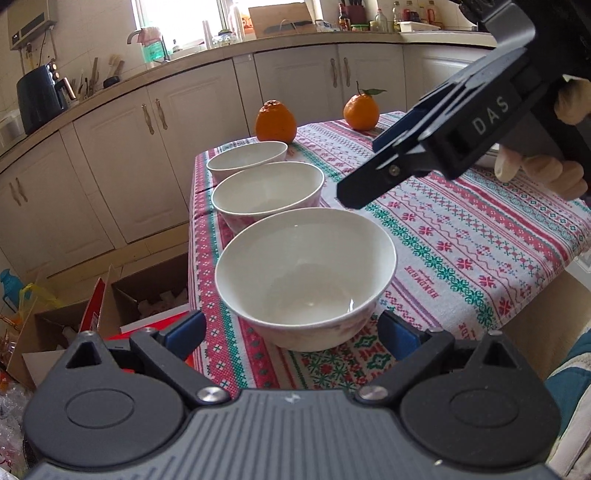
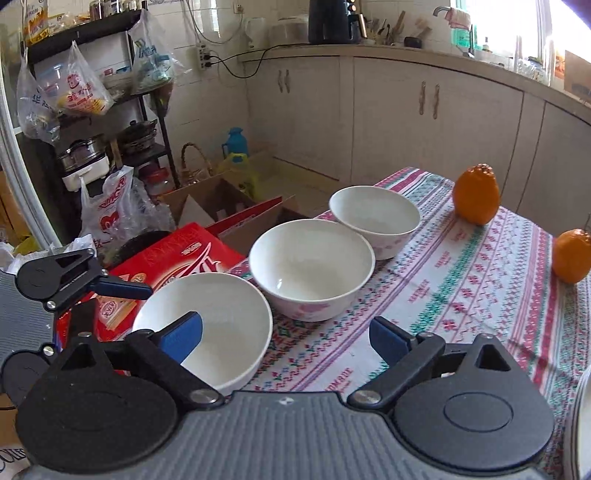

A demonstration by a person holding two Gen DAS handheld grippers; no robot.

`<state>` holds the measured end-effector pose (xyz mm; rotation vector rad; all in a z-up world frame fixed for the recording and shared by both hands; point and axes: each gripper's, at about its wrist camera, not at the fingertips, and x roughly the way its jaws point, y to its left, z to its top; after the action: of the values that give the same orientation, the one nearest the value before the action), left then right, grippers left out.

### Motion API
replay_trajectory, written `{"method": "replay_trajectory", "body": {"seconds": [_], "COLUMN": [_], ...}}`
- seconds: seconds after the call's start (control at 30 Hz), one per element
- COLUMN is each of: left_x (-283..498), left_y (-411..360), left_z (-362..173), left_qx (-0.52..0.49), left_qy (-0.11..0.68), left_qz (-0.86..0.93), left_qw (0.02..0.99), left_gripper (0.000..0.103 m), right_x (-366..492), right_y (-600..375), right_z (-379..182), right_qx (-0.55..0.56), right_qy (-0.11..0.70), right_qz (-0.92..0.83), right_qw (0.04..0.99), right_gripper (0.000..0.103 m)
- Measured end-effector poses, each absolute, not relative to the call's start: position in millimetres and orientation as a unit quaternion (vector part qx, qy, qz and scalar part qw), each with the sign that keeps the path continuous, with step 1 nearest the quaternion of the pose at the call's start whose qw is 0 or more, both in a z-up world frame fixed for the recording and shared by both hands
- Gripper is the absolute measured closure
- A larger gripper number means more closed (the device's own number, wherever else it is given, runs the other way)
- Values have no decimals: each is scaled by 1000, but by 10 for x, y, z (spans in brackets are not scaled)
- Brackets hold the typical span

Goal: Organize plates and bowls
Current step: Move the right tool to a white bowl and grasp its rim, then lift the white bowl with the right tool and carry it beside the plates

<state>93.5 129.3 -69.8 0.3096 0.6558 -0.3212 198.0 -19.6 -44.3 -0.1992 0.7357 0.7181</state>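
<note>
A lived-in home kitchen. Cream cabinet doors run under a long countertop across the upper frame, with a dark air fryer at upper left, a faucet by the window, and sauce bottles. In the right wrist view, a pot rack hung with plastic bags stands at left.

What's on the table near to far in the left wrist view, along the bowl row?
Near bowl → middle bowl → far bowl → left orange, all on the patterned tablecloth.
</note>
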Motion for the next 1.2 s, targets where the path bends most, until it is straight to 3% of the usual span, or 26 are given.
{"method": "replay_trajectory", "body": {"seconds": [0.33,0.47,1.2], "left_x": [1013,1015,1029], "left_y": [1299,1301,1095], "left_z": [-749,-745,-603], "left_qx": [140,138,150], "left_qy": [324,324,317], "left_qz": [-187,-187,-218], "left_qw": [917,917,911], "left_gripper": [20,20,20], "right_x": [2088,2122,2021], "right_y": [16,12,-279], "right_z": [-624,-662,-561], "right_qx": [-81,-69,-41], "right_qy": [399,410,405], "right_qz": [382,395,377], "right_qw": [830,819,832], "right_gripper": [37,46,47]}}
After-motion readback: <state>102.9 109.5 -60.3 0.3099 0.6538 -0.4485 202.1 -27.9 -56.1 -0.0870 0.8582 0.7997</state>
